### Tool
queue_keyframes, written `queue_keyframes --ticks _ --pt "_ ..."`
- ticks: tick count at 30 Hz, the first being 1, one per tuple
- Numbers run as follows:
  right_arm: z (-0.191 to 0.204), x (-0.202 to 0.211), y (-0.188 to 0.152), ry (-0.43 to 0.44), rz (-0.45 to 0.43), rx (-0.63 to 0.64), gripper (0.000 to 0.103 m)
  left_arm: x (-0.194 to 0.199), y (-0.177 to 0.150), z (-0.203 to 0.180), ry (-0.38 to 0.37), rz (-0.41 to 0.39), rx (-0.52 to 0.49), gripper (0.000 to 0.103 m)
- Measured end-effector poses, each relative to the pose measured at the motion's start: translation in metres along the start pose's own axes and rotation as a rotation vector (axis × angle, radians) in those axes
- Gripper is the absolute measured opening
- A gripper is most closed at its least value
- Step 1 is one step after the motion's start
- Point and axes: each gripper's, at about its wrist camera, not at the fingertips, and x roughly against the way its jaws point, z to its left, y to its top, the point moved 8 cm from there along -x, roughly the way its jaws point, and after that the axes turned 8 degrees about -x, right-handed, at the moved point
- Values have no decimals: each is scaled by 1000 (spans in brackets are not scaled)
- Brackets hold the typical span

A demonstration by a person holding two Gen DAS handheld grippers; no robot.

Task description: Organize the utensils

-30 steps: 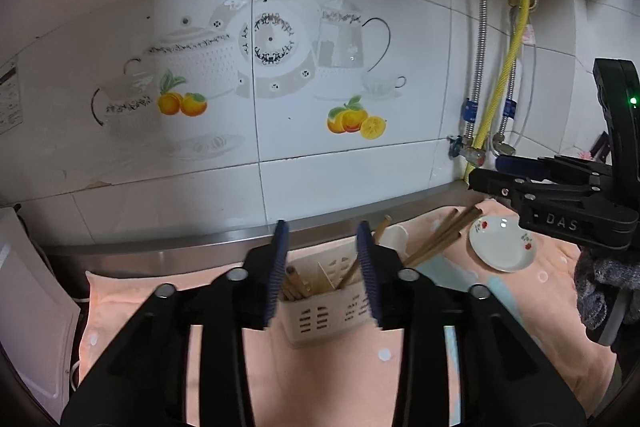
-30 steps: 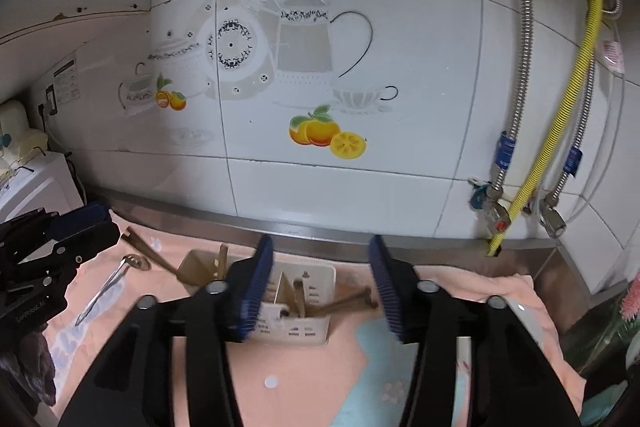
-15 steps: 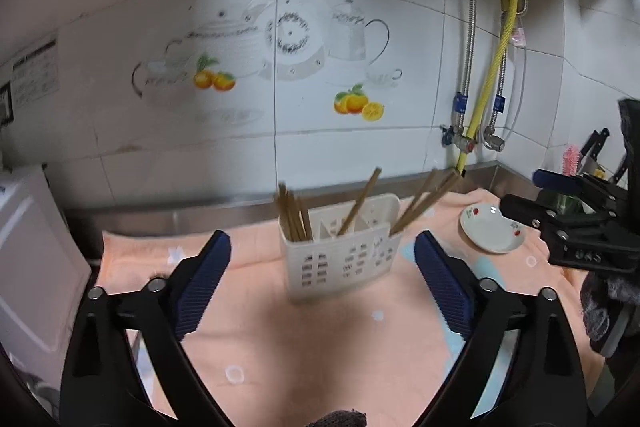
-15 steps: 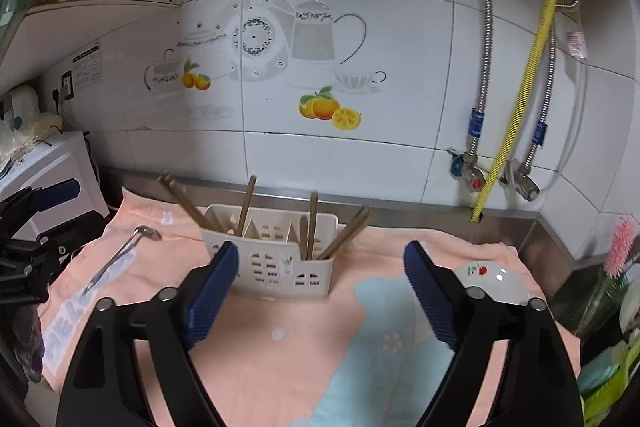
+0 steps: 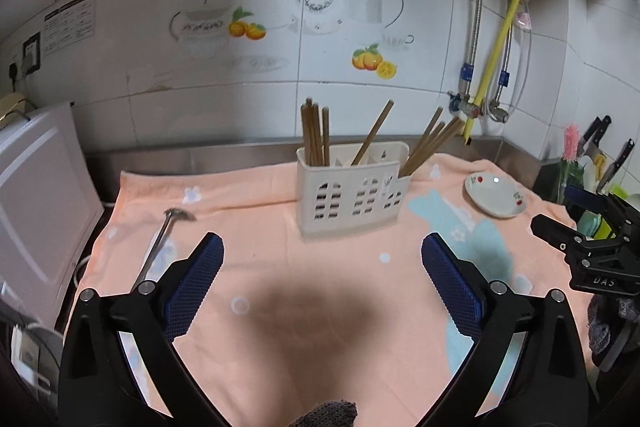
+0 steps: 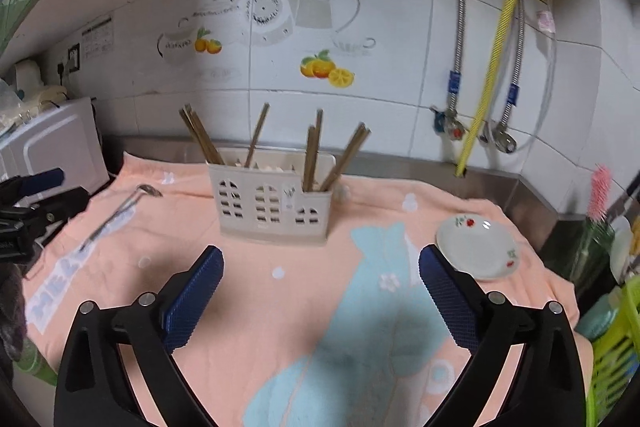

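left tool [image 5: 322,267] jaws just opened wide, empty | right tool [image 6: 320,269] same | ladle [image 5: 160,243] lies far-left on worktop cloth, handle toward left tool, nearer it | utensil holder [image 5: 354,193] centre-far

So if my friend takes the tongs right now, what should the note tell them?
Left tongs: open, holding nothing; the jaws have just been opening.
Right tongs: open, holding nothing; the jaws have just been opening too.
Both hang over the peach towel, short of the white holder.
Done: the wooden chopsticks stand in the holder, in several compartments.
Left: a metal ladle-like utensil lies flat on the towel, left of the holder and apart from it. It probably goes in next; the left tongs are nearer.
A small plate sits on the towel to the right, with nothing on it.
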Motion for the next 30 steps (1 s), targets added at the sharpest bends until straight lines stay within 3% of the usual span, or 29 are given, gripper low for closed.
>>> queue_keyframes --ticks 10,16,30 --pt "-8 13 -38 -23 33 -40 96 19 -36 -1 37 12 17 98" --pt "-5 24 -45 -10 29 -59 96 28 -46 -9 80 9 -3 98" --pt "-5 22 -60 -1 63 -93 96 31 -58 -18 82 30 14 98"
